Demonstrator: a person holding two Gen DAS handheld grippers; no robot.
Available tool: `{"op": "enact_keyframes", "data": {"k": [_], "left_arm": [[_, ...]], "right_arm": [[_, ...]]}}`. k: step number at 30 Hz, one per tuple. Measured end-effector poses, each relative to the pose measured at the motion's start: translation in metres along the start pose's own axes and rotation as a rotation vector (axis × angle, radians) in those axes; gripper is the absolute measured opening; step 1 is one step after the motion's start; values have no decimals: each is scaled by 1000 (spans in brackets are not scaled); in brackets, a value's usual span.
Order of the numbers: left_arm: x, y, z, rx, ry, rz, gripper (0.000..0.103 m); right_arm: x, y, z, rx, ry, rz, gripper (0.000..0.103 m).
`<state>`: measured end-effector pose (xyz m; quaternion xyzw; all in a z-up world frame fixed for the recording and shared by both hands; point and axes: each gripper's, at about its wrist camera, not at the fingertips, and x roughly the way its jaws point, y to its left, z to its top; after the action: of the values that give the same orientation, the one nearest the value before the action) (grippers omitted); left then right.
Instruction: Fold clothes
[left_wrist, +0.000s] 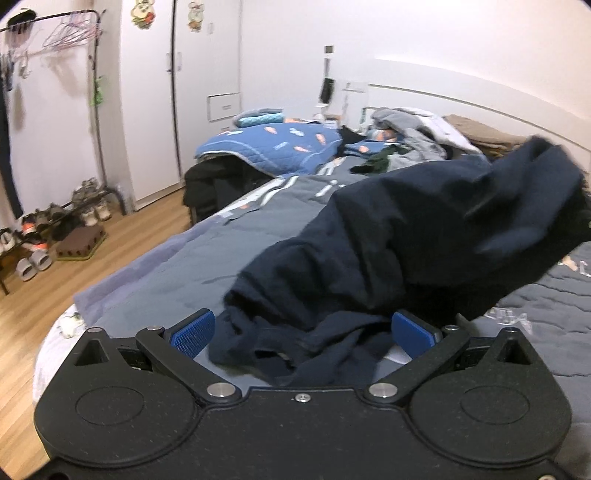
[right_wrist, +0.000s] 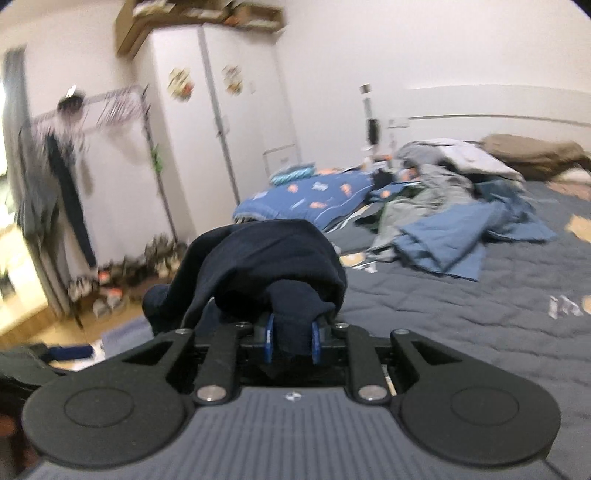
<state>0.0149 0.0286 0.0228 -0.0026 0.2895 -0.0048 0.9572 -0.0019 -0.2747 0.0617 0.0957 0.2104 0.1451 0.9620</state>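
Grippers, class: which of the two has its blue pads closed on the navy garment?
The right gripper pinches the navy garment; the left gripper stands wide open.

Navy garment (left_wrist: 424, 229): soft matt cloth. Bedspread (right_wrist: 461, 306): quilted grey fabric. Floor (left_wrist: 140, 236): smooth wood. Wardrobe (left_wrist: 207, 74): glossy white.

So the thing being folded is a dark navy garment (left_wrist: 424, 229), soft cotton-looking fabric, totally crumpled right now. In the left wrist view its near end is bunched in wrinkles low on the grey quilted bed (left_wrist: 221, 240), while the far end is lifted up and off to the right, a bit blurry. In the right wrist view it (right_wrist: 266, 254) humps up in a rounded fold (can't tell if it's a shirt or pants).
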Motion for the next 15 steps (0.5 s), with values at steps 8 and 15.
{"op": "enact_keyframes", "data": {"k": [8, 15], "left_arm": [[-15, -38, -2, 83, -35, -72, 103], [-3, -75, -3, 169, -12, -141, 103]], "right_arm": [[-73, -67, -15, 184, -69, -101, 18], [-80, -135, -54, 287, 143, -277, 22]]}}
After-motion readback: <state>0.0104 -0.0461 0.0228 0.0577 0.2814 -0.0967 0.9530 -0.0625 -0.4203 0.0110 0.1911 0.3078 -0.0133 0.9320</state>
